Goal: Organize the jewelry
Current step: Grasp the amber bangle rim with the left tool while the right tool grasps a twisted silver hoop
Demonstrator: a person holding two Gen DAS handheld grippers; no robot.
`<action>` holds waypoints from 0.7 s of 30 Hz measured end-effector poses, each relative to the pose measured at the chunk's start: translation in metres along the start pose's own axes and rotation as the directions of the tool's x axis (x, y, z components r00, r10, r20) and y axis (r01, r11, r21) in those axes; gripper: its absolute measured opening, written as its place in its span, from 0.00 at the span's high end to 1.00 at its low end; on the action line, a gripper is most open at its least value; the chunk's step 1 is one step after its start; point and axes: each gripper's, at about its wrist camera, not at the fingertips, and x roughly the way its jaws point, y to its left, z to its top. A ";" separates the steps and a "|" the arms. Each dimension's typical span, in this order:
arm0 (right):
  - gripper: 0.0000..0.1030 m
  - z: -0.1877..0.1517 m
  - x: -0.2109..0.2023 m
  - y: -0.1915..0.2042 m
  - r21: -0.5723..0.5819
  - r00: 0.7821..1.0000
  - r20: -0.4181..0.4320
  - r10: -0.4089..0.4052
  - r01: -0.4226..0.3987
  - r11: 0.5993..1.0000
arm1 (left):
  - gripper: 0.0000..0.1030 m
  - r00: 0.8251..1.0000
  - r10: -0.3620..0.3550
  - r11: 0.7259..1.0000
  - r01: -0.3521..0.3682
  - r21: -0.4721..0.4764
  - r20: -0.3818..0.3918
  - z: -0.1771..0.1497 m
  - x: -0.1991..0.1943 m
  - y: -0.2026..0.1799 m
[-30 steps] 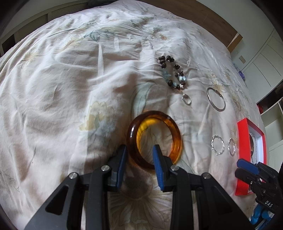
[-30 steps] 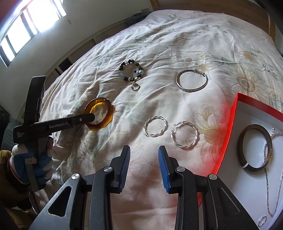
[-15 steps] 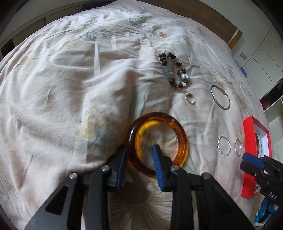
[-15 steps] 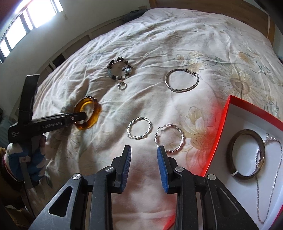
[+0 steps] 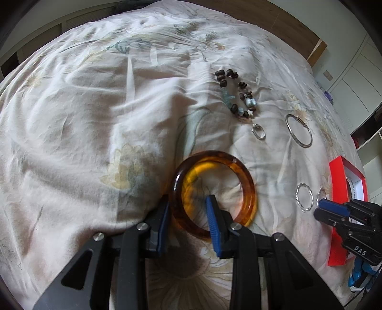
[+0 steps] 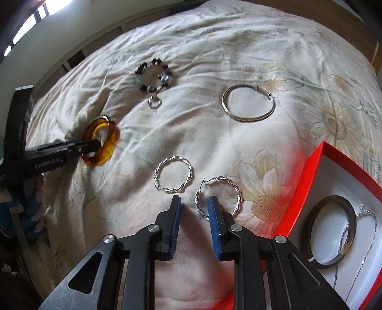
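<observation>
An amber bangle (image 5: 214,190) lies on the floral bedspread (image 5: 95,119). My left gripper (image 5: 188,209) is open, with the bangle's near rim between its fingers, one finger outside the ring and one inside; the bangle also shows in the right wrist view (image 6: 101,140). My right gripper (image 6: 194,207) is open, and the left rim of a twisted silver hoop (image 6: 218,195) lies between its fingertips. A second twisted hoop (image 6: 173,174) lies just left of it. A red box (image 6: 334,202) at right holds a dark bangle (image 6: 331,229) and a silver chain (image 6: 358,238).
A beaded bracelet (image 6: 154,76) with a small silver ring (image 6: 154,102) below it lies further back. A plain silver bangle (image 6: 248,102) lies at the back right. The wooden headboard (image 5: 274,21) runs behind the bed.
My left gripper has moved forward so the amber bangle's rim sits between its fingers. My right gripper has moved forward and down onto the right twisted hoop.
</observation>
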 end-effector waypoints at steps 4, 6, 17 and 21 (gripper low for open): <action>0.82 0.002 0.009 0.003 -0.021 0.999 -0.043 -0.013 0.013 1.000 | 0.72 1.000 0.002 1.000 -0.002 0.000 0.001 0.000 0.001 0.000; 0.86 0.002 0.013 0.005 -0.030 0.998 -0.059 -0.023 0.021 0.999 | 0.72 1.000 0.006 1.000 -0.006 0.005 0.002 0.000 0.002 -0.001; 0.96 -0.013 -0.011 0.013 0.044 0.998 0.000 0.065 -0.065 0.997 | 0.89 1.000 -0.007 1.000 0.007 -0.003 0.014 0.004 -0.003 0.000; 0.96 -0.027 -0.027 0.026 0.073 0.993 0.042 0.111 -0.114 0.991 | 0.90 1.000 -0.014 1.000 0.014 -0.001 0.013 0.001 -0.013 0.000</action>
